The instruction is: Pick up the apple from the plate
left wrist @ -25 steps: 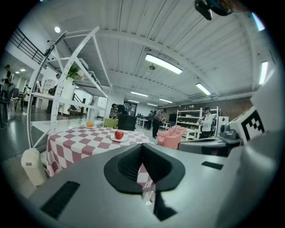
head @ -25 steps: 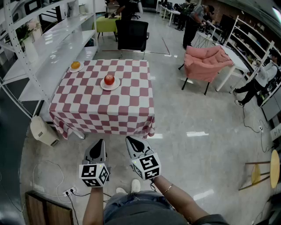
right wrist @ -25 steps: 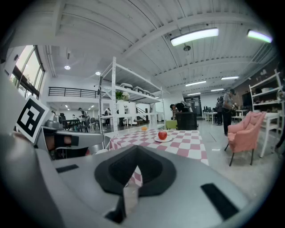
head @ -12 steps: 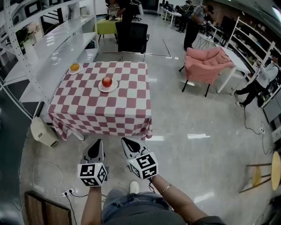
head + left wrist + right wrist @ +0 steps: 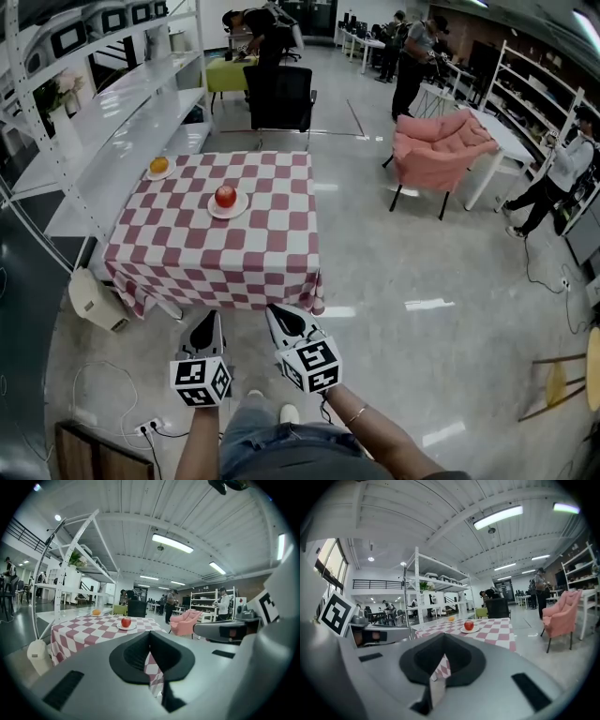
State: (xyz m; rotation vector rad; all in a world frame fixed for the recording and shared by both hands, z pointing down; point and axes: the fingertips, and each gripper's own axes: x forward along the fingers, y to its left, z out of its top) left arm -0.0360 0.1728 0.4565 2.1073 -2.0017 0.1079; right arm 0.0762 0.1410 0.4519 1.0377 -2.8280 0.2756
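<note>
A red apple (image 5: 225, 196) sits on a small white plate (image 5: 231, 210) toward the far middle of a table (image 5: 216, 258) with a red-and-white checked cloth. Both grippers hang in front of the table's near edge, well short of the apple. My left gripper (image 5: 207, 322) is shut and holds nothing; my right gripper (image 5: 277, 313) beside it also looks shut and holds nothing. In the left gripper view the apple (image 5: 125, 622) shows beyond the meeting jaws of my left gripper (image 5: 150, 633). The right gripper view has the apple (image 5: 468, 625) ahead of my right gripper (image 5: 443, 635).
An orange (image 5: 159, 165) on a second plate lies at the table's far left corner. White shelving (image 5: 94, 122) runs along the left, a black chair (image 5: 279, 89) stands behind the table, a pink armchair (image 5: 441, 141) to the right. A white canister (image 5: 94, 298) sits by the table's left leg.
The table and apple have come nearer and lower in the head view as the person steps forward. Both grippers stay shut, side by side.
</note>
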